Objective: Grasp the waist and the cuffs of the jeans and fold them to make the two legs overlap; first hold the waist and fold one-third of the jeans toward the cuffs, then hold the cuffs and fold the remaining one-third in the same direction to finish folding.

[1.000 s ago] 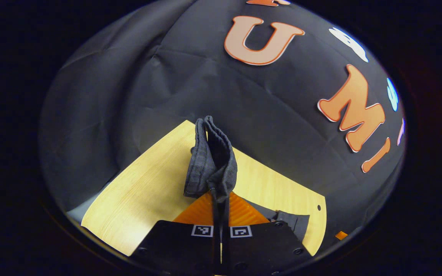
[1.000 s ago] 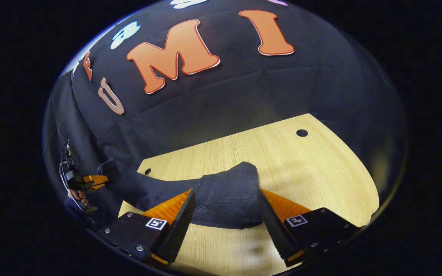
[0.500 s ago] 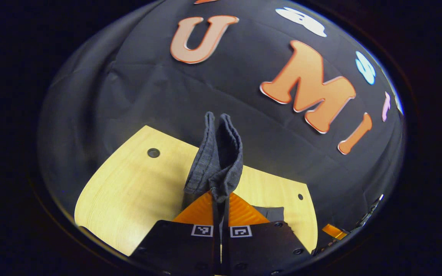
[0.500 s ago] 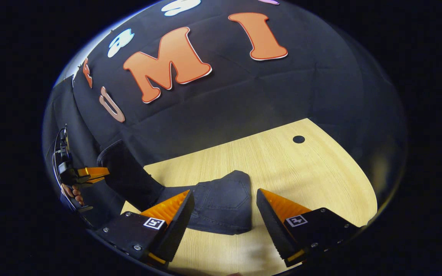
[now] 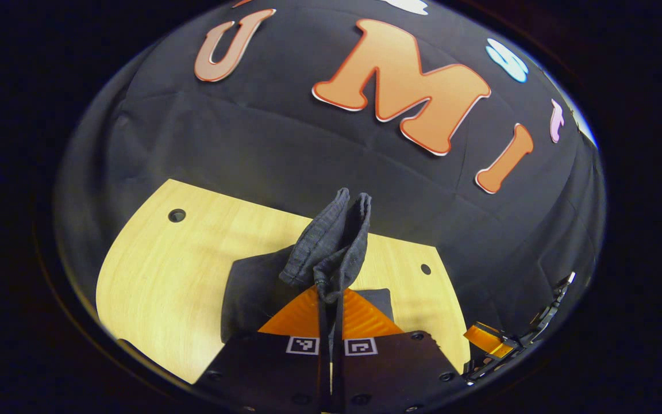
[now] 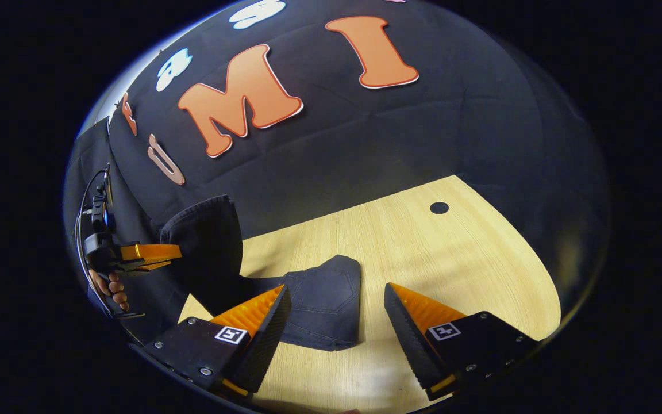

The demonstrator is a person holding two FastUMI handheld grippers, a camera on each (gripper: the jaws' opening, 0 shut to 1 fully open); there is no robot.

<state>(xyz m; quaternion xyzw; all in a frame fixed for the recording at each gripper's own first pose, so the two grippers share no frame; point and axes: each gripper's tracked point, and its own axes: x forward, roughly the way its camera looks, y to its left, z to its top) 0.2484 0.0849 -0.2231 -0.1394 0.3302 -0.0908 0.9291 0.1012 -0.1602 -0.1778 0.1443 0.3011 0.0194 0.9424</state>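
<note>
The dark jeans (image 6: pixel 325 305) lie folded on the wooden table (image 6: pixel 423 253), back pocket up. Their leg end (image 6: pixel 207 241) is lifted off the table at the left, held by my left gripper (image 6: pixel 173 253), with a hand (image 6: pixel 110 287) behind it. In the left gripper view my left gripper (image 5: pixel 330 294) is shut on the cuffs (image 5: pixel 331 247), which stick up bunched above the fingers; more of the jeans (image 5: pixel 250 287) spreads on the table below. My right gripper (image 6: pixel 337 287) is open, hovering over the near edge of the folded part, touching nothing.
The light wood table (image 5: pixel 158 270) has small round holes (image 6: pixel 439 207) (image 5: pixel 176 215) near its corners. The black cloth wall stands close behind it. The right gripper's fingers (image 5: pixel 483 339) show at the lower right of the left gripper view.
My left gripper has carried the cuffs up and over toward the folded waist part, so the leg now rises steeply. The right gripper stays open and has drawn back slightly.
</note>
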